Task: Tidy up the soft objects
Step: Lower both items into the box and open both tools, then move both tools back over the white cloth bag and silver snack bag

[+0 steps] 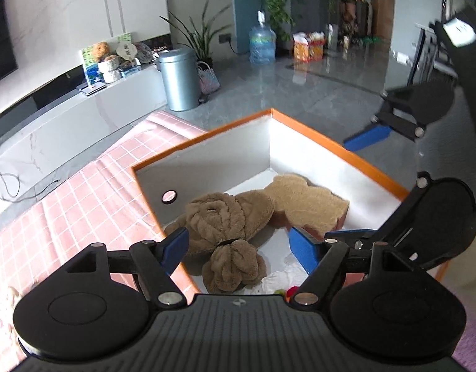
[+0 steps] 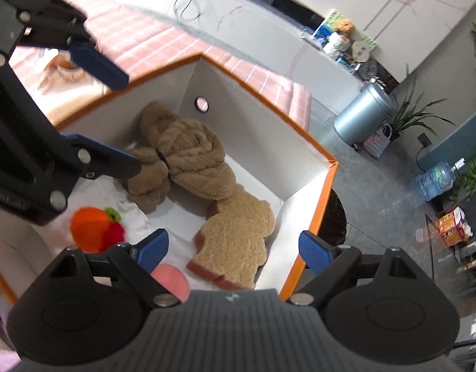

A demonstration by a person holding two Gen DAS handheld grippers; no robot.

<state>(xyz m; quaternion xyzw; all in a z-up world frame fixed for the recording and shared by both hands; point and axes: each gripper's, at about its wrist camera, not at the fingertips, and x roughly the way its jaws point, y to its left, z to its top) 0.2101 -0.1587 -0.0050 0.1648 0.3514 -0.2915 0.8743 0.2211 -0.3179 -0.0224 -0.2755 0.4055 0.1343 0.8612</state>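
Note:
An orange-rimmed box (image 1: 306,124) (image 2: 262,99) with white walls holds the soft things. A brown knotted towel (image 1: 225,217) (image 2: 182,161) lies in the middle of it. Against the towel rests a tan bear-shaped sponge (image 1: 306,204) (image 2: 235,238). An orange knitted fruit (image 2: 89,226), a red one (image 2: 114,232), a pink disc (image 2: 172,279) and a white cloth (image 1: 284,279) lie at the near end. My left gripper (image 1: 239,246) (image 2: 129,122) hangs open above the towel, holding nothing. My right gripper (image 2: 235,251) (image 1: 356,186) is open above the sponge, also holding nothing.
The box stands on a pink checked tablecloth (image 1: 83,201) (image 2: 145,37); a pale soft thing (image 2: 64,74) lies on the cloth outside the box. On the floor beyond are a silver bin (image 1: 179,77), a water jug (image 1: 262,45) and potted plants.

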